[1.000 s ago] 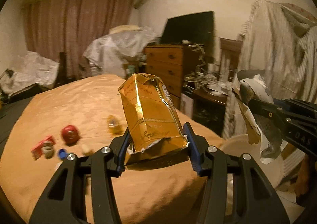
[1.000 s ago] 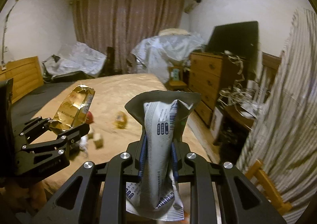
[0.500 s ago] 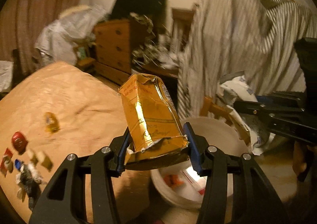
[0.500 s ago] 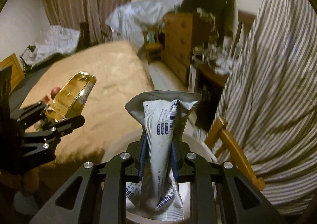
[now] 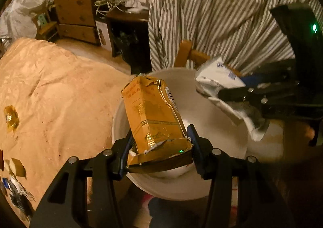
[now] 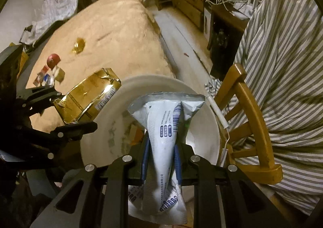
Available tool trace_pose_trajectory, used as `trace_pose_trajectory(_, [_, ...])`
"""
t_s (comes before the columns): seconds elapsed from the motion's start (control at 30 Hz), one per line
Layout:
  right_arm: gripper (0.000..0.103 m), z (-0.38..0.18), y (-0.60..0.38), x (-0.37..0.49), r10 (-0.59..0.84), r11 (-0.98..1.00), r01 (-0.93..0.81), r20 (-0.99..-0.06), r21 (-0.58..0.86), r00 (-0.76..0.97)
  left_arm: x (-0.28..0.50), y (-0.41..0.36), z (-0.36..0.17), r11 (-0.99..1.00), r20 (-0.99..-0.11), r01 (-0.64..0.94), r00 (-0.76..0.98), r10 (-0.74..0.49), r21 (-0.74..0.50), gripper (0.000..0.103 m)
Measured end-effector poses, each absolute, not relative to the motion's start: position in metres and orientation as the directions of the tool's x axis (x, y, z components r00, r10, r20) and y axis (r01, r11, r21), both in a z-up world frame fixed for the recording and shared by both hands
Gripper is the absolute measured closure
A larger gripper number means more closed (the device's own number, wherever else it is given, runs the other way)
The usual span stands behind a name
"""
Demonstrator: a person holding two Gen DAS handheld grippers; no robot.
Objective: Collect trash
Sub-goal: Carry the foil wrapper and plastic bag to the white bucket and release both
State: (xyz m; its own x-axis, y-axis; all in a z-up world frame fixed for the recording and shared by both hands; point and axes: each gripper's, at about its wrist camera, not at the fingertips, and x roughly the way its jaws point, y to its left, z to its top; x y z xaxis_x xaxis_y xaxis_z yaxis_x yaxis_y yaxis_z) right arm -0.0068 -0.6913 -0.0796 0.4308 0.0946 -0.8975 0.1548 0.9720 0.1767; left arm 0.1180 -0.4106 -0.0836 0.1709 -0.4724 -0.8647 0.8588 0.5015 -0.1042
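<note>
My left gripper (image 5: 160, 143) is shut on a torn gold foil packet (image 5: 153, 115), which stands upright over the near rim of a white bin (image 5: 212, 119). In the right wrist view that gold foil packet (image 6: 88, 98) hangs at the bin's left edge, held by the left gripper (image 6: 64, 115). My right gripper (image 6: 160, 157) is shut on a crumpled white pouch with blue print (image 6: 165, 133), directly above the white bin (image 6: 199, 94). From the left wrist view, the right gripper (image 5: 238, 94) holds the white pouch (image 5: 218, 78) over the bin's far side. Some scraps lie inside the bin.
The tan bed (image 6: 113, 32) carries more litter: a gold wrapper (image 6: 79, 45), a red cap (image 6: 52, 60) and small scraps (image 6: 45, 76). A wooden chair (image 6: 254, 119) draped in striped cloth (image 6: 286, 50) stands right beside the bin. A dresser (image 5: 74, 5) and dark cabinet (image 5: 129, 38) stand beyond.
Both grippers swung away from the bed and tipped downward, coming over the white bin. Each keeps the same hold on its packet.
</note>
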Motion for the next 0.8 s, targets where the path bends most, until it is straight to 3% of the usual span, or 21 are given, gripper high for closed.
trace_pose_trajectory(0.57, [0.08, -0.0888, -0.6889, -0.0112, 0.119, 0.959, 0.184, -0.896, 0.215, 0.428, 0.1226, -0.4129, -0.0905, 0.509, -0.875, 0.856, 0.171, -0.453, -0.096, 0.051])
trace_pose_trajectory(0.67, [0.052, -0.0873, -0.6919, -0.0114, 0.121, 0.954, 0.195, -0.886, 0.229, 0.448, 0.1238, -0.4105, -0.0898, 0.513, -0.872, 0.854, 0.188, -0.452, -0.082, 0.027])
trace_pose_trajectory(0.8, [0.052, -0.0873, -0.6941, -0.0132, 0.139, 0.946, 0.2, -0.876, 0.255, 0.461, 0.128, -0.4042, -0.0908, 0.531, -0.871, 0.844, 0.204, -0.446, -0.074, 0.025])
